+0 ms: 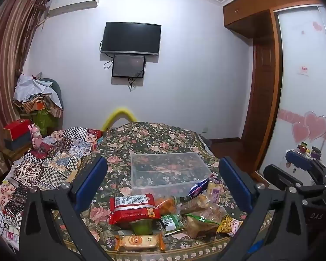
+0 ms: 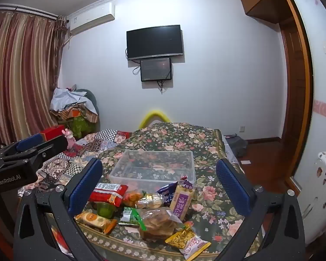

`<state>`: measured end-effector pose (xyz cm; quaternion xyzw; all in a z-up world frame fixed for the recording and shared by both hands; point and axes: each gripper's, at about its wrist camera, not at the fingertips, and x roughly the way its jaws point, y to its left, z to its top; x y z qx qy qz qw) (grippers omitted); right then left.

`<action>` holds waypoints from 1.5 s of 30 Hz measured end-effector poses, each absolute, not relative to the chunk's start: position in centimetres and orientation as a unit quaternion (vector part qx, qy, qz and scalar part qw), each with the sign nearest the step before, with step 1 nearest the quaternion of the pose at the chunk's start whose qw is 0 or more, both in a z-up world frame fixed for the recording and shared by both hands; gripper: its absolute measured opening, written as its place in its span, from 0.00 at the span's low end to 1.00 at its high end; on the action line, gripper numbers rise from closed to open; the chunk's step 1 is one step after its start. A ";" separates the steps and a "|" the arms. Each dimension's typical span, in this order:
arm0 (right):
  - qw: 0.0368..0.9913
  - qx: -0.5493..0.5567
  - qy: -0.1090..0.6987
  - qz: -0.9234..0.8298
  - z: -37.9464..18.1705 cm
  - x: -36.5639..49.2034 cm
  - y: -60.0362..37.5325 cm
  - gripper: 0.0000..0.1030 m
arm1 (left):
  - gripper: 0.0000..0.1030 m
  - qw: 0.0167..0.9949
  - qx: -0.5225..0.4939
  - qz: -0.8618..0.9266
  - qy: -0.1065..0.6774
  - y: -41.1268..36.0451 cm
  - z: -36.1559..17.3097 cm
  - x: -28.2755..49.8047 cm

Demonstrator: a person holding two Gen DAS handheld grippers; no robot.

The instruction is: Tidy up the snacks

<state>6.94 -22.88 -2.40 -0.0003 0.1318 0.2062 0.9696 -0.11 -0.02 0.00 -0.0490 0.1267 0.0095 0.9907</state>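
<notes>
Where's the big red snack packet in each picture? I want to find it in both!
Left wrist view: the red snack packet lies low in the middle, between the open left gripper's fingers, in front of the clear plastic box.
Right wrist view: the red snack packet lies lower left of centre, beside the right gripper's left finger.
Shared landmark: the clear plastic box just behind the snack pile.
</notes>
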 end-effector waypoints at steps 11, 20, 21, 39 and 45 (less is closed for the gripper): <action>0.969 0.003 0.137 0.207 -2.5 7.1 -22.9 1.00 | 1.00 0.991 -0.043 0.006 0.127 0.0 0.0 -0.2; 0.969 0.003 0.136 0.207 -2.4 7.0 -23.1 1.00 | 1.00 0.991 -0.046 0.005 0.127 0.1 0.2 -0.2; 0.969 0.003 0.136 0.207 -2.4 7.1 -23.1 1.00 | 1.00 0.991 -0.047 0.004 0.127 0.1 0.2 -0.1; 0.971 0.006 0.130 0.201 -2.1 6.7 -23.2 1.00 | 1.00 0.990 -0.044 0.005 0.131 -0.2 -0.4 0.1; 0.971 0.005 0.129 0.202 -2.1 6.7 -23.2 1.00 | 1.00 0.990 -0.044 0.005 0.131 -0.2 -0.5 0.1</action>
